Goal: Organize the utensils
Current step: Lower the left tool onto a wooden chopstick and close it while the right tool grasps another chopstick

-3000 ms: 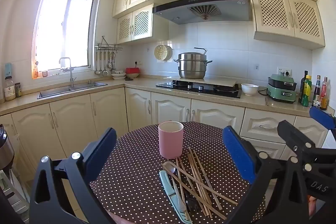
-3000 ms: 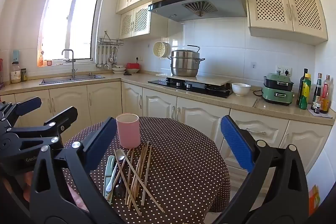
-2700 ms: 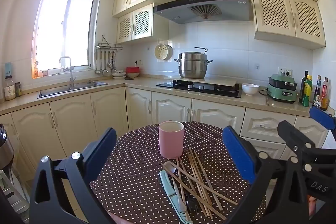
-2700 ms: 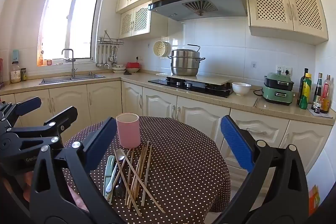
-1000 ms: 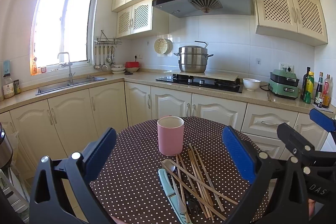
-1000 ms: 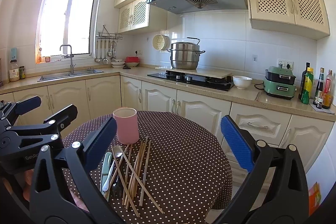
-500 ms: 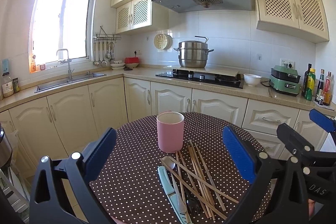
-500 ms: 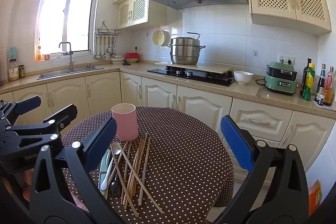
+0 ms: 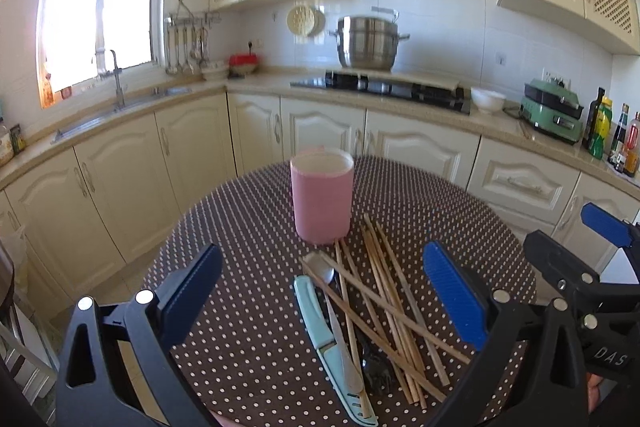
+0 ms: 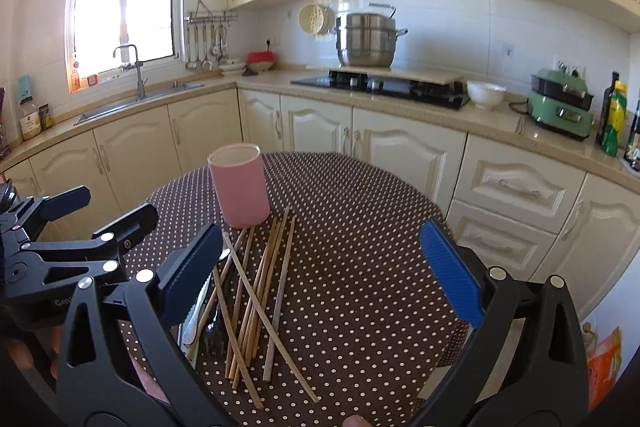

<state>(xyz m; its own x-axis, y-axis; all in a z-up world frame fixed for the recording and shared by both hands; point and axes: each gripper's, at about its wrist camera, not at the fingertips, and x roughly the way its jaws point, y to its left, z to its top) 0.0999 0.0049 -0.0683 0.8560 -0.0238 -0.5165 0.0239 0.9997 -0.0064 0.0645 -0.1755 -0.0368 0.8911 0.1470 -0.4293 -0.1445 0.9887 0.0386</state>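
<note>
A pink cup point(image 9: 322, 199) point(image 10: 239, 185) stands upright on a round table with a dotted brown cloth point(image 9: 248, 235) point(image 10: 360, 247). In front of the cup lie several wooden chopsticks point(image 9: 384, 299) point(image 10: 260, 291), a knife with a pale blue handle point(image 9: 320, 323), a spoon point(image 9: 322, 269) and a black fork point(image 9: 376, 367), all crossing one another. My left gripper point(image 9: 324, 291) hovers open above this pile and holds nothing. My right gripper point(image 10: 322, 267) is open and empty too, just right of the pile. Its left finger hides part of the knife.
Cream cabinets and a counter run behind the table, with a sink point(image 10: 136, 99) on the left. The hob carries a steel pot point(image 9: 368, 41). A white bowl point(image 9: 487, 99), a green appliance point(image 9: 552, 115) and bottles point(image 9: 600, 129) stand at the right.
Both grippers have moved forward and lower toward the table, so the cup and utensils look larger and nearer. Both jaws stay open; nothing on the table has moved.
</note>
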